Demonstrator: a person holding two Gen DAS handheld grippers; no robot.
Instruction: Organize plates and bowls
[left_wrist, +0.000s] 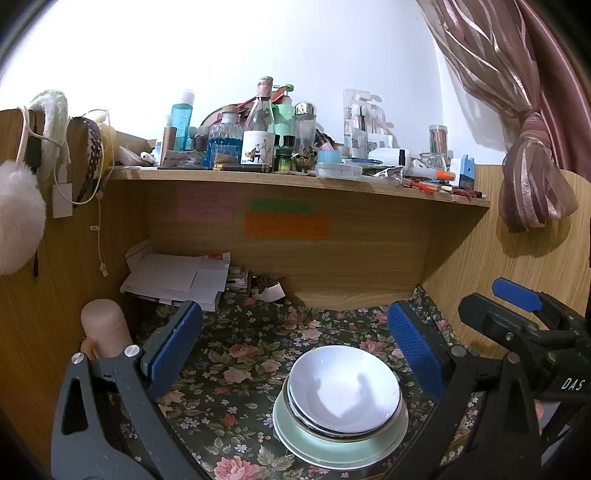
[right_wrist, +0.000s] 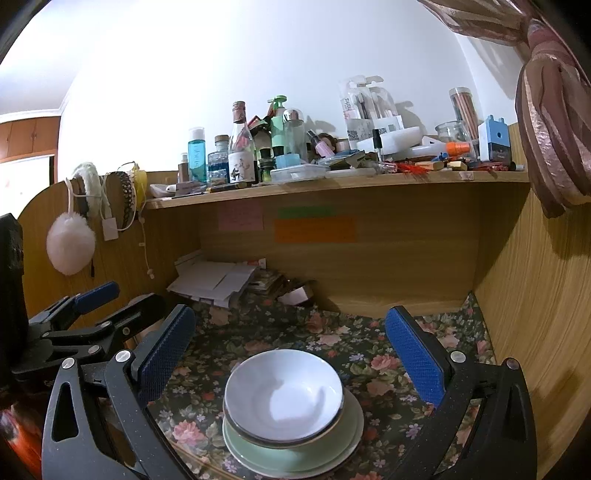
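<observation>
The landmark is the stack of crockery on the dark floral tablecloth (left_wrist: 236, 354): 1 white glazed bowl (left_wrist: 343, 387) sits uppermost, nested in at least 1 more bowl with a dark rim, all resting on a pale green round plate (left_wrist: 317, 448) with a further white plate edge showing beneath it. The left gripper (left_wrist: 295, 347) has its blue-padded jaws spread as wide as they go, holding nothing; the stack lies ahead of and below it, shifted toward the right-hand jaw. The right gripper (right_wrist: 291, 354) is likewise fully spread and empty, and the white bowl (right_wrist: 284, 395) lies ahead of it, below and slightly toward its left-hand jaw, so the stack stands between the 2 grippers, with neither clearly nearer. Being round, the stack has no long axis; only the rims matter for a grip. The bowls sit a little off-centre on the green plate (right_wrist: 295, 458), leaning toward the wooden shelf (left_wrist: 295, 177) behind the stack. No loose plates or bowls show elsewhere on the cloth, so the stacking looks largely done.
</observation>
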